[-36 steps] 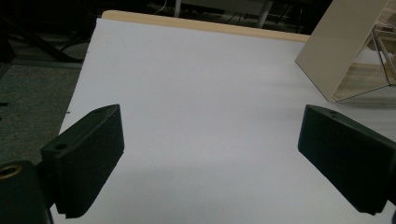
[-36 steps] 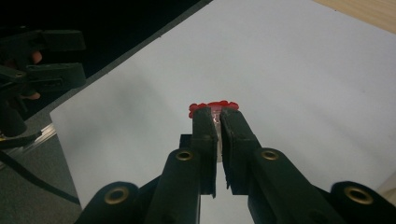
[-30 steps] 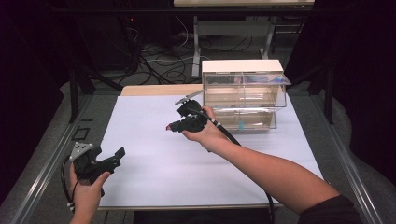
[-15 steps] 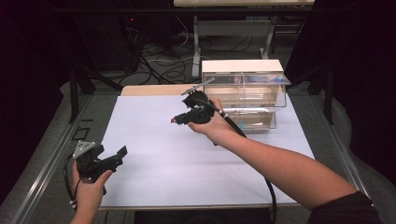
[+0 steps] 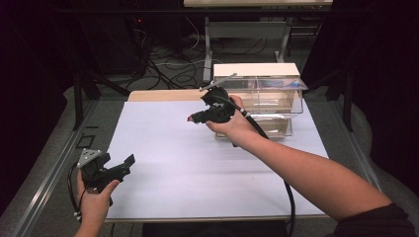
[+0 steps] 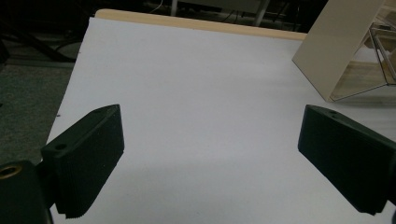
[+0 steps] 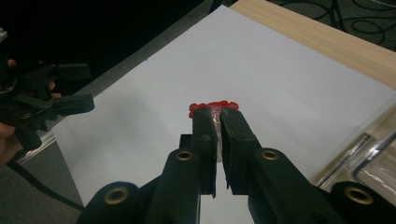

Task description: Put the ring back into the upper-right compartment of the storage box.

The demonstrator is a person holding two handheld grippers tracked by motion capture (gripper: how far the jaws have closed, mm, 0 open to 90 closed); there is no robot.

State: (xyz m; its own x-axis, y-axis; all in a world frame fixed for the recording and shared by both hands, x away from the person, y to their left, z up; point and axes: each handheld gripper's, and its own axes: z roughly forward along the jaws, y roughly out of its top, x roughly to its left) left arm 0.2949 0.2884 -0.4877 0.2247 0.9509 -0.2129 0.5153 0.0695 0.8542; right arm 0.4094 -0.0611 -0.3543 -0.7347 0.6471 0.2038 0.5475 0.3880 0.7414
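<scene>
My right gripper [image 5: 190,119] hovers over the back middle of the white sheet [image 5: 173,153], just left of the clear drawer box [image 5: 262,94]. Its jaws are shut on a small red-edged, partly clear item [image 7: 213,106]; in the high view the item [image 5: 189,119] is a red speck at the tips. The right gripper view looks along the right gripper [image 7: 216,113] over the sheet. My left gripper [image 5: 129,161] is held in a hand at the sheet's front left. In its own view the left gripper [image 6: 210,158] has its jaws wide apart with nothing between them.
The clear drawer box [image 6: 359,56] has a beige side panel and stands at the back right on the sheet. A wooden table edge [image 5: 163,95] runs behind the sheet. Metal rails [image 5: 44,182] flank the table, with cables and stands beyond.
The right gripper has risen a little and drifted back and to the right, toward the drawer box, still holding the red item. The left gripper has barely shifted.
</scene>
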